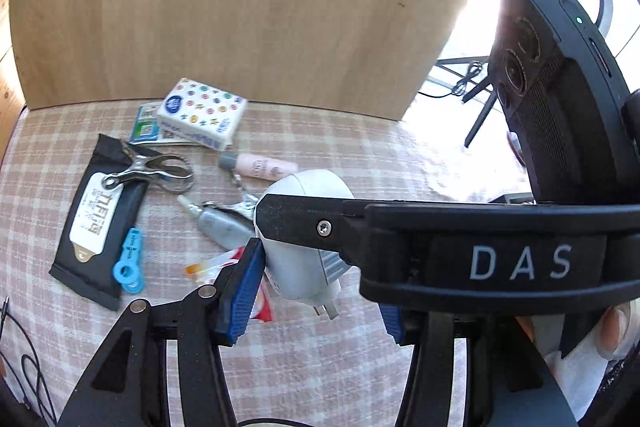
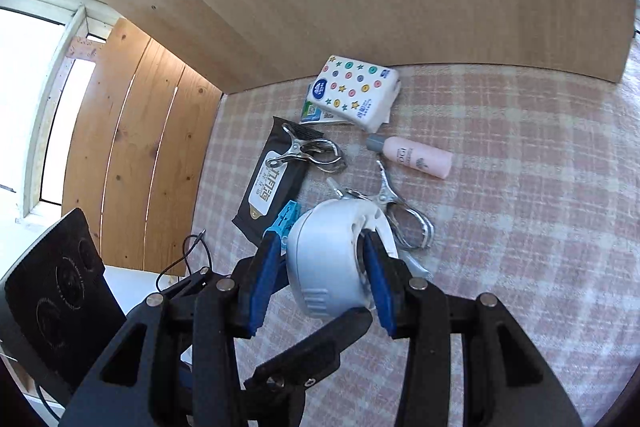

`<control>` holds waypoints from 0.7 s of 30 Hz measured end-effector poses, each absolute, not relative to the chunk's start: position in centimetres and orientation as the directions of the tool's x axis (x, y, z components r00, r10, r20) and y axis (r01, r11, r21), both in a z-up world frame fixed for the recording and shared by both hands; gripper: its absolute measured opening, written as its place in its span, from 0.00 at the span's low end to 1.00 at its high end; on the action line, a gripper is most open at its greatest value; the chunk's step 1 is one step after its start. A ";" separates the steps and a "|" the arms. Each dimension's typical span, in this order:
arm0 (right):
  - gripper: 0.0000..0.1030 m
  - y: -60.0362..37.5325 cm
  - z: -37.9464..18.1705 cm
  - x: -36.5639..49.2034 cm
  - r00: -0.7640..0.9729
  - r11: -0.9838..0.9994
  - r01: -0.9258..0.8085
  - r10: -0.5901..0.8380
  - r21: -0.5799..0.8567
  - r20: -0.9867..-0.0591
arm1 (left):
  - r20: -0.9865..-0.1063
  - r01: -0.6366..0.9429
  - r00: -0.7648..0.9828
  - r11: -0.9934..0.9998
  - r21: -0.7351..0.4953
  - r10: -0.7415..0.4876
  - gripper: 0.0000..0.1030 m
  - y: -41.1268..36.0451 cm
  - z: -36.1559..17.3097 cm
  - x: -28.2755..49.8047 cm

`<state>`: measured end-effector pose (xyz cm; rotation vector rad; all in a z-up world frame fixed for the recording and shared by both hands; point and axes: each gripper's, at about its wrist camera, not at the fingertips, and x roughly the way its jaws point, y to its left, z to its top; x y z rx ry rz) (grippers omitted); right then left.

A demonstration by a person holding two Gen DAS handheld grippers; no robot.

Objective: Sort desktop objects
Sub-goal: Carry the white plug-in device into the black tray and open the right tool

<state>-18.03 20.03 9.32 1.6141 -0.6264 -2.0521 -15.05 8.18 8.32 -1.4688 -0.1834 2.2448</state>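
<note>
Bright window (image 2: pixel 24 75) glare, fisheye-warped edges

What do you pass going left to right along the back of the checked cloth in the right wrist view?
Black wet-wipe pack → silver metal clip → white tissue pack with coloured dots → pink bottle with grey cap.

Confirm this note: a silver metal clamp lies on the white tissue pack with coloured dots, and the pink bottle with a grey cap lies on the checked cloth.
One error. The silver metal clamp lies on the black wet-wipe pack, not on the white tissue pack, as the right wrist view shows. The pink bottle does lie on the checked cloth.
</note>
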 end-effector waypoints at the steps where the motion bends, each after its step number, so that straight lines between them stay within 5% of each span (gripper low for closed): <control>1: 0.41 21.2 9.6 -17.6 -0.228 -0.798 0.056 -0.595 0.600 -0.770 | -0.833 -0.309 -0.324 -0.882 -0.355 0.448 0.48 9.0 8.7 -14.7; 21: 0.41 48.9 12.2 -6.2 -0.474 -0.772 -0.312 -0.379 0.554 -0.795 | -0.821 -0.701 -0.089 -0.621 -0.351 0.564 0.49 36.8 11.8 -8.9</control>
